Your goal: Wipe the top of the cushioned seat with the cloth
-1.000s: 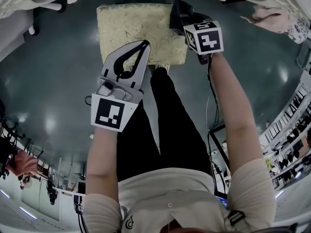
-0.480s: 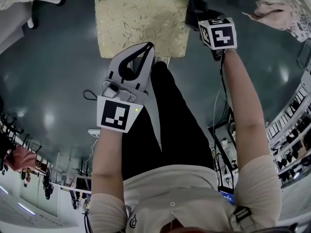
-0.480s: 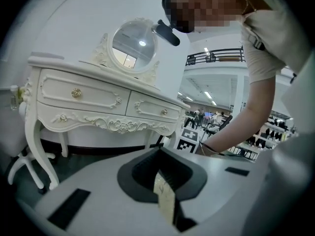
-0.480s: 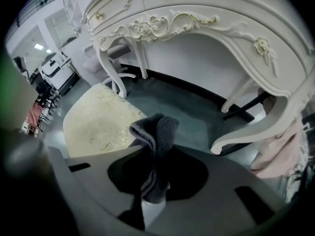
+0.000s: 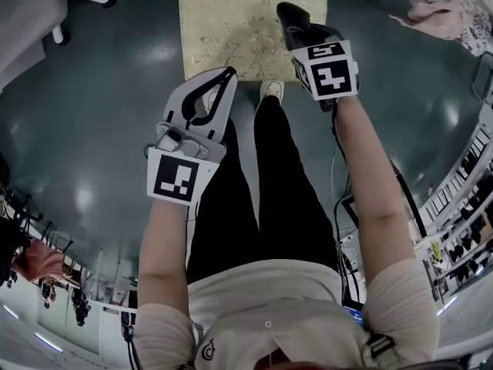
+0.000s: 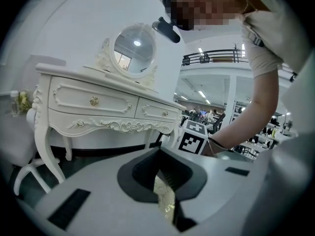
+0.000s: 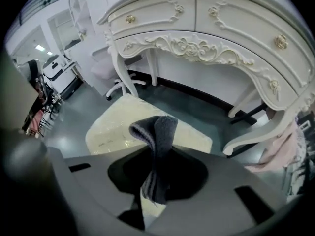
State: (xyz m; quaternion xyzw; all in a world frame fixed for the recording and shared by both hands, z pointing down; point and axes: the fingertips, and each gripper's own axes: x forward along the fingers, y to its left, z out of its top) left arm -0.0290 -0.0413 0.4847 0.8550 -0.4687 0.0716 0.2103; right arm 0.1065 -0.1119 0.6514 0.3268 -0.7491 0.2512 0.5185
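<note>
**Grey cloth at the gold seat**

The right tool (image 5: 293, 28) pinches a dark grey knitted cloth (image 7: 160, 132) over the right part of the pale gold patterned cushioned seat (image 5: 235, 29). The left tool (image 5: 225, 79), pressed together and empty, hangs by the seat's near edge, beside the person's black-trousered legs (image 5: 285, 191). A white carved dressing table (image 7: 221, 38) stands beyond the seat on a glossy dark green floor (image 5: 100, 114)

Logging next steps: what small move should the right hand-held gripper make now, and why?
Probably lower the right hand-held gripper until the cloth meets the seat: the cloth is clamped in its jaws over the seat's right side, and contact isn't evident.
</note>
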